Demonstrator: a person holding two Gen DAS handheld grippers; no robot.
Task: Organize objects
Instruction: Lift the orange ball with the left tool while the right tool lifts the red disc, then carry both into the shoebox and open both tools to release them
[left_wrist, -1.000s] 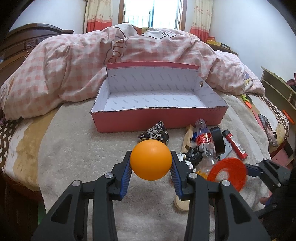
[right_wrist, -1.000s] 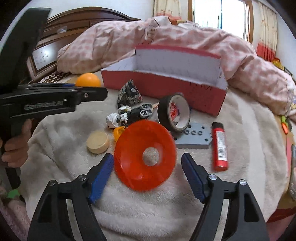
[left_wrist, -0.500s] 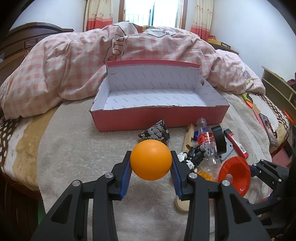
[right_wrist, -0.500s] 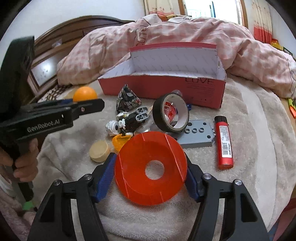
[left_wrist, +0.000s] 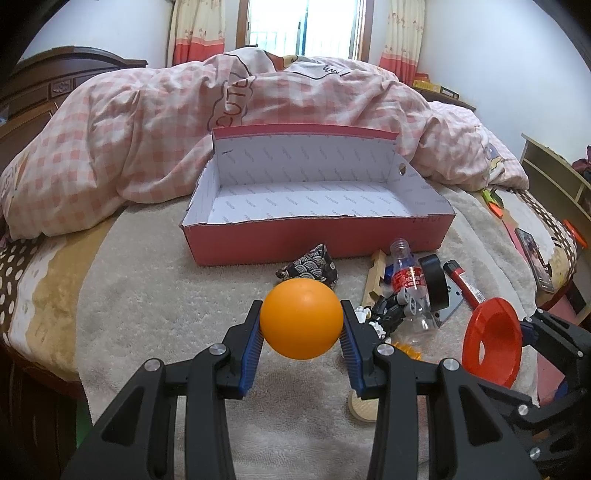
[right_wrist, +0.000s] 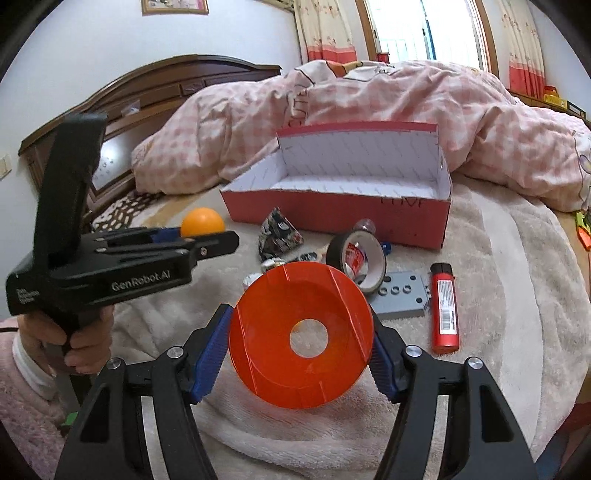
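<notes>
Nearby, tape roll (right_wrist: 356, 263), lighter (right_wrist: 446, 308), bottle (left_wrist: 406, 280), before red box (left_wrist: 317, 242).

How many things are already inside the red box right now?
0. The red box shows only its bare white lining in both views. The orange ball sits in the left tongs, the orange funnel in the right tongs; everything else lies on the blanket.

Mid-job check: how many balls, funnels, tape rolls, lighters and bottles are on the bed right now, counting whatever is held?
orange ball: 1
red funnel: 1
black tape roll: 1
red lighter: 1
plastic bottle: 1
Total: 5
</notes>
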